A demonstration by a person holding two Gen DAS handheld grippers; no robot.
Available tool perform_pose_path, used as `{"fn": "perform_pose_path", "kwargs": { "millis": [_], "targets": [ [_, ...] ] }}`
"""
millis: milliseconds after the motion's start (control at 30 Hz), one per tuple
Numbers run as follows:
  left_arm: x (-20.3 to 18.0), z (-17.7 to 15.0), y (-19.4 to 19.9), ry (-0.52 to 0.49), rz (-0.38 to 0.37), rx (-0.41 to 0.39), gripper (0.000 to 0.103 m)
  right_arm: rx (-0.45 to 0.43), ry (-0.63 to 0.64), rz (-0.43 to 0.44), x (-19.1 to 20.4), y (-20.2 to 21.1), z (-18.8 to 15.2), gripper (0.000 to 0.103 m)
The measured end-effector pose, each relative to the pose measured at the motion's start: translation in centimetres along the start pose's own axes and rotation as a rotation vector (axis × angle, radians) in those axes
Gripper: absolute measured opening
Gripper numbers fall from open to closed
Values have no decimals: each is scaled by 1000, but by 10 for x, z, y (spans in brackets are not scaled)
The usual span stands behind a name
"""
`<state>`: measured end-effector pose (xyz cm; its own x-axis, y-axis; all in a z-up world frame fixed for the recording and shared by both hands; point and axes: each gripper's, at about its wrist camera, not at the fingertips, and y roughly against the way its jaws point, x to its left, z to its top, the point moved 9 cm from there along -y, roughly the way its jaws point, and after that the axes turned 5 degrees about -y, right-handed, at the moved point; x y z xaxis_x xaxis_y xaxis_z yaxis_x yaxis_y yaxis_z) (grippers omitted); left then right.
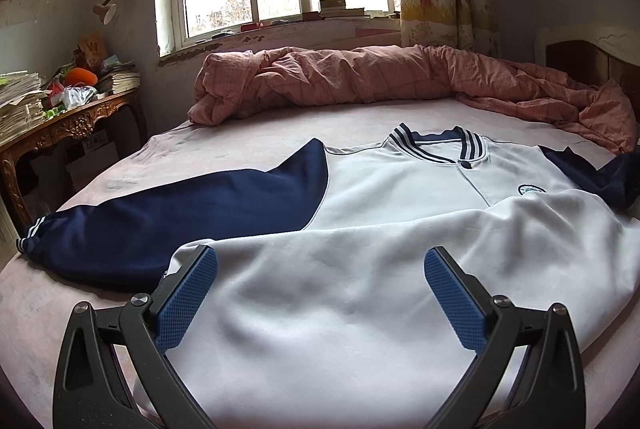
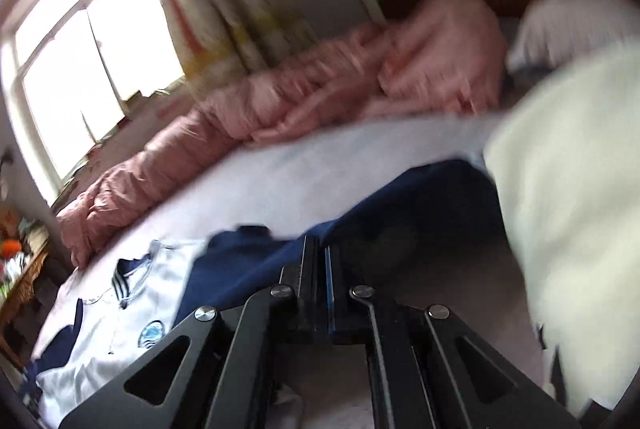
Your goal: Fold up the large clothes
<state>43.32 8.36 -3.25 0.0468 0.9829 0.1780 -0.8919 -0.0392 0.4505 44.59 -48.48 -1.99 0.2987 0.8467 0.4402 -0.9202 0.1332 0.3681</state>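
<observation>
My left gripper point(image 1: 320, 293) hangs with jaws spread wide over the folded white hem of the jacket point(image 1: 400, 189), which runs collar-away toward the quilt point(image 1: 320, 77), while my right gripper point(image 2: 322, 257), nearer the navy sleeve point(image 2: 360, 213), looks clamped together, maybe on it.

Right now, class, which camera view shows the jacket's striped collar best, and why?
The left wrist view. There the striped collar sits sharp and nearly whole at the top of the jacket, lying on the bed. The right wrist view is motion-blurred and catches only a small part of it at lower left.
</observation>
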Motion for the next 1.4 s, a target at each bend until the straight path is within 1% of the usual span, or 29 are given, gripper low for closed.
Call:
{"fn": "perform_pose_path", "kwargs": {
  "millis": [100, 167, 233, 333, 367, 400, 433, 467, 500, 533, 600, 633, 700, 733, 767, 800, 867, 900, 933, 1000, 1033, 1067, 1100, 1133, 1167, 1200, 1233, 1333, 1400],
  "targets": [
    [-2, 0, 0, -9, 0, 3, 103, -6, 62, 113, 42, 20, 1, 3],
    [-3, 0, 0, -15, 1, 3, 103, 30, 138, 147, 74, 22, -11, 3],
    [-4, 0, 0, -19, -2, 1, 103, 80, 199, 174, 99, 20, -29, 3],
    [-3, -1, -1, -14, -4, 5, 103, 253, 250, 210, 135, 1, -86, 3],
    [-3, -1, -2, -10, -7, 9, 103, 318, 299, 204, 146, -6, -113, 3],
    [-2, -1, -2, -5, -8, 12, 103, 343, 371, 185, 155, -8, -130, 3],
    [-2, -2, -2, -1, -11, 14, 103, 337, 456, 169, 163, -5, -141, 3],
    [-2, -2, -2, 1, -11, 14, 103, 313, 523, 173, 174, 2, -145, 3],
    [-2, -2, -2, 1, -11, 13, 103, 299, 561, 210, 186, 11, -148, 4],
    [-2, -1, -2, 0, -10, 13, 103, 313, 565, 262, 192, 18, -154, 4],
    [-2, 0, -1, -7, -8, 8, 103, 431, 559, 402, 212, 29, -176, 4],
    [-2, 0, 0, -11, -7, 6, 103, 457, 580, 408, 216, 30, -186, 4],
    [-3, 1, 0, -19, -3, 2, 103, 478, 671, 392, 226, 33, -208, 4],
    [-4, 1, 1, -23, -1, -2, 103, 487, 714, 383, 229, 34, -215, 4],
    [-4, 2, 3, -25, 2, -10, 103, 478, 730, 370, 229, 35, -217, 5],
    [-4, 4, 6, -29, 8, -22, 103, 453, 723, 358, 227, 37, -213, 7],
    [-7, 10, 17, -46, 30, -70, 103, 384, 658, 340, 225, 38, -193, 16],
    [-10, 15, 27, -64, 41, -108, 103, 334, 607, 312, 218, 38, -172, 26],
    [-16, 21, 38, -91, 43, -150, 103, 285, 562, 278, 210, 40, -153, 30],
    [-37, 33, 59, -149, 17, -214, 103, 161, 461, 182, 183, 43, -99, 31],
    [-50, 39, 67, -168, -14, -224, 103, 121, 433, 133, 171, 46, -78, 31],
    [-67, 45, 74, -184, -66, -227, 102, 82, 391, 51, 147, 48, -50, 31],
    [-90, 51, 79, -207, -136, -219, 90, 67, 348, -3, 127, 50, -30, 33],
    [-111, 56, 81, -237, -196, -201, 76, 54, 297, -46, 108, 52, -13, 33],
    [-137, 61, 81, -277, -244, -173, 73, 36, 243, -74, 88, 56, 3, 33],
    [-159, 67, 80, -306, -274, -153, 70, 16, 199, -90, 69, 60, 17, 33],
    [-185, 75, 80, -325, -306, -147, 70, 3, 173, -111, 54, 63, 27, 33],
    [-258, 97, 75, -387, -414, -127, 70, -52, 128, -220, 18, 73, 50, 33],
    [-310, 107, 67, -480, -448, -104, 70, -92, 92, -239, 8, 79, 59, 33]
  ]
}}
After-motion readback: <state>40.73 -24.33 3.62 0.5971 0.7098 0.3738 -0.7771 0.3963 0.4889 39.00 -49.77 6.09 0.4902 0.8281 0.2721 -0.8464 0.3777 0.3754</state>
